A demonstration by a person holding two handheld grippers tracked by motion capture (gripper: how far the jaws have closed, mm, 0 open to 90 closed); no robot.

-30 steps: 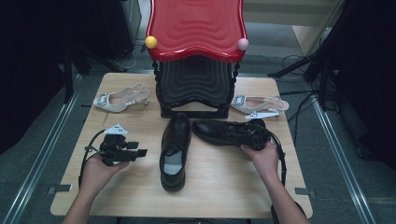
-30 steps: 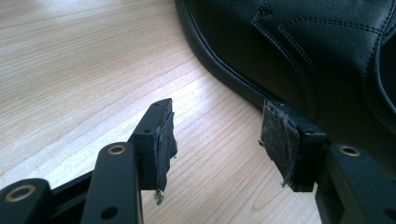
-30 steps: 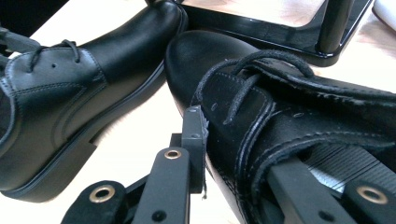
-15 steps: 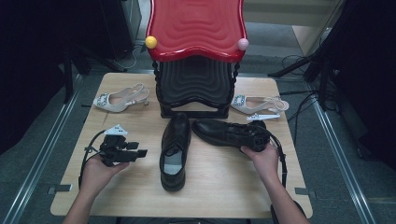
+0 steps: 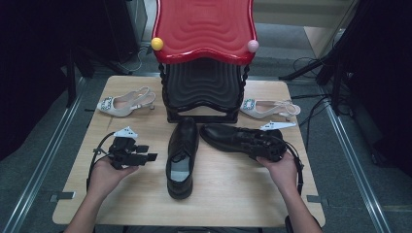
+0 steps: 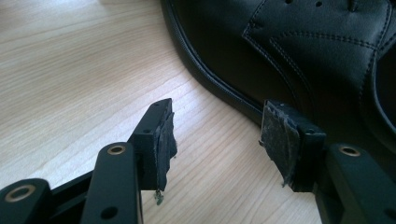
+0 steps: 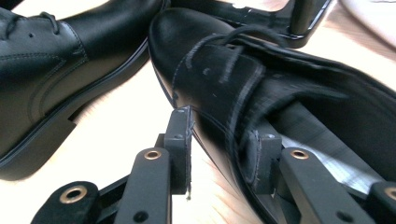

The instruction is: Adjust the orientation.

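Two black lace-up shoes lie on the wooden table [image 5: 228, 199]. One shoe [image 5: 182, 155] stands upright at the centre, toe pointing away. The other shoe [image 5: 233, 138] lies crosswise to its right, toe towards the centre. My right gripper [image 5: 260, 145] is at that shoe's heel end. In the right gripper view my right gripper [image 7: 222, 135] straddles the blurred side wall of the shoe [image 7: 224, 65], one jaw outside and one inside the opening, pressed close. My left gripper [image 5: 150, 158] is open just left of the centre shoe. Between the open jaws of my left gripper [image 6: 217, 126] is bare wood, with the shoe [image 6: 303, 56] right beside it.
A red-topped stand [image 5: 204, 29] over stacked black stools [image 5: 204, 92] fills the table's back centre, with a yellow ball [image 5: 157, 43] and a pink ball [image 5: 252, 46] at its corners. White heeled sandals lie at back left [image 5: 121, 103] and back right [image 5: 269, 108].
The right hand and its gripper have shifted slightly at the crosswise shoe's heel end. The left gripper and the centre shoe have stayed put.
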